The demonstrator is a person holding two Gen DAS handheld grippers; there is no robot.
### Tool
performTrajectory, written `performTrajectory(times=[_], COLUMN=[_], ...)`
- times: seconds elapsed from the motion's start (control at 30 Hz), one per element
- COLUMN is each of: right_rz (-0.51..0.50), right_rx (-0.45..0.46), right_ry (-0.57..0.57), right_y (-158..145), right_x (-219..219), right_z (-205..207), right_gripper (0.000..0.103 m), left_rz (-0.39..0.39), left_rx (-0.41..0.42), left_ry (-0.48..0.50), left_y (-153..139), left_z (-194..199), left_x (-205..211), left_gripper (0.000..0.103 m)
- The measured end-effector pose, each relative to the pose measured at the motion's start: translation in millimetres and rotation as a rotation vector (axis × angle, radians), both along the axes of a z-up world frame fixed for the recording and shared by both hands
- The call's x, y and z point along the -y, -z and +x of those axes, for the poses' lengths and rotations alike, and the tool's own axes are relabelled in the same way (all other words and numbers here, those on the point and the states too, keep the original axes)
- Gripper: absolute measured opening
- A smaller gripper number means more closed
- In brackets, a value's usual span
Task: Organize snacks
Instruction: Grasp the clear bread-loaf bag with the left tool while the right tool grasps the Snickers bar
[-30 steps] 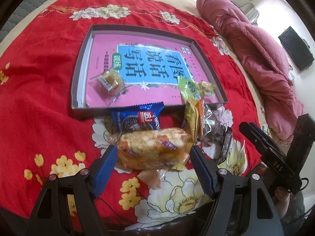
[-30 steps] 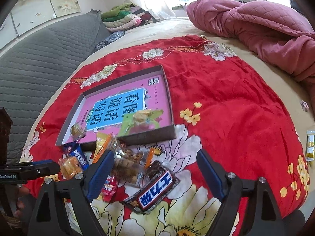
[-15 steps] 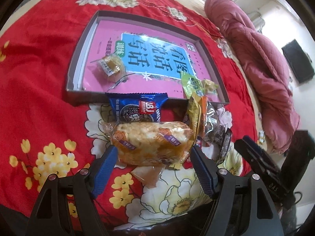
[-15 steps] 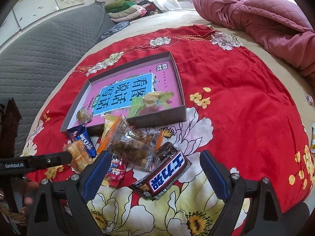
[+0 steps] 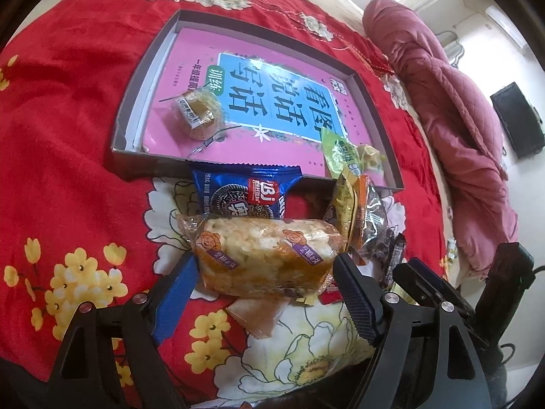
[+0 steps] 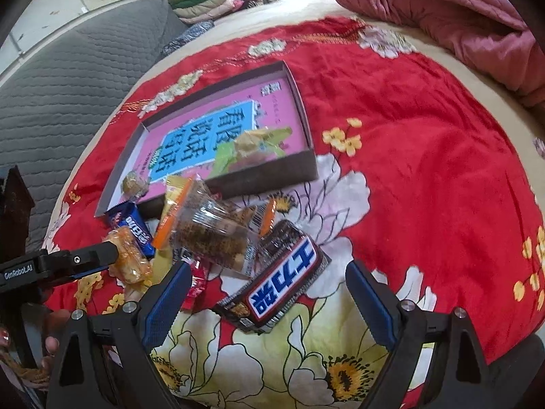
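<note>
left gripper (image 5: 265, 272) jaws are opening around the rice cracker pack (image 5: 265, 255). right gripper (image 6: 269, 289) is wide open, empty, over the chocolate bar (image 6: 279, 286).

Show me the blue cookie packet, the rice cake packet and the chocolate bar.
blue cookie packet (image 5: 245, 192), left wrist view, wrapper middle.
rice cake packet (image 5: 265, 255), left wrist view, clear wrapper middle.
chocolate bar (image 6: 279, 283), right wrist view, blue label.
</note>
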State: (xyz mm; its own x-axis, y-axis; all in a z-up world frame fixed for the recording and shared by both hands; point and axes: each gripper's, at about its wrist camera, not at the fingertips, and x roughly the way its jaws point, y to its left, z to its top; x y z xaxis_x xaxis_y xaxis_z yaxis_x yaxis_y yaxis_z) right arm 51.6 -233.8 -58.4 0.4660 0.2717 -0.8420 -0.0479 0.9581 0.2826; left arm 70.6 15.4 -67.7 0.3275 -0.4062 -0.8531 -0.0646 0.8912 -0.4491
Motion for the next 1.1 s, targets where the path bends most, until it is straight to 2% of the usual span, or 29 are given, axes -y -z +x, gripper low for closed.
performTrajectory(times=[0.17,0.4,0.63,0.77,0.97,1.1], right_rz=[0.029,0.043,0.074,0.104,0.140,0.169], right_rx=[-0.060,-0.086,-0.093,-0.087,-0.088,-0.086], right_ry=[0.035,0.044,0.063,0.071,0.068,0.065], right_y=[12.2,19.9,24.7,25.1,25.2,24.6], right_x=[6.4,4.7,8.4,12.9,17.5,18.9], right_z=[2.9,5.7,8.2,6.5,3.6,3.3], right_gripper=[0.092,0.091,0.068,0.049,0.042,0.042], left_rz=[0.000,-0.010,-0.009,0.003,0.013,0.016], left_rx=[-0.022,-0.014,-0.017,-0.020,-0.024,-0.026], left_ry=[0.004,0.000,-0.004,-0.011,-0.023,-0.034], left_y=[9.2,11.8,13.4,14.0,16.0,19.0], left_z=[1.0,2.0,3.5,6.5,8.7,9.0], left_x=[1.8,2.0,2.0,5.1,6.9,5.6], left_gripper=[0.082,0.083,0.083,0.084,0.086,0.086])
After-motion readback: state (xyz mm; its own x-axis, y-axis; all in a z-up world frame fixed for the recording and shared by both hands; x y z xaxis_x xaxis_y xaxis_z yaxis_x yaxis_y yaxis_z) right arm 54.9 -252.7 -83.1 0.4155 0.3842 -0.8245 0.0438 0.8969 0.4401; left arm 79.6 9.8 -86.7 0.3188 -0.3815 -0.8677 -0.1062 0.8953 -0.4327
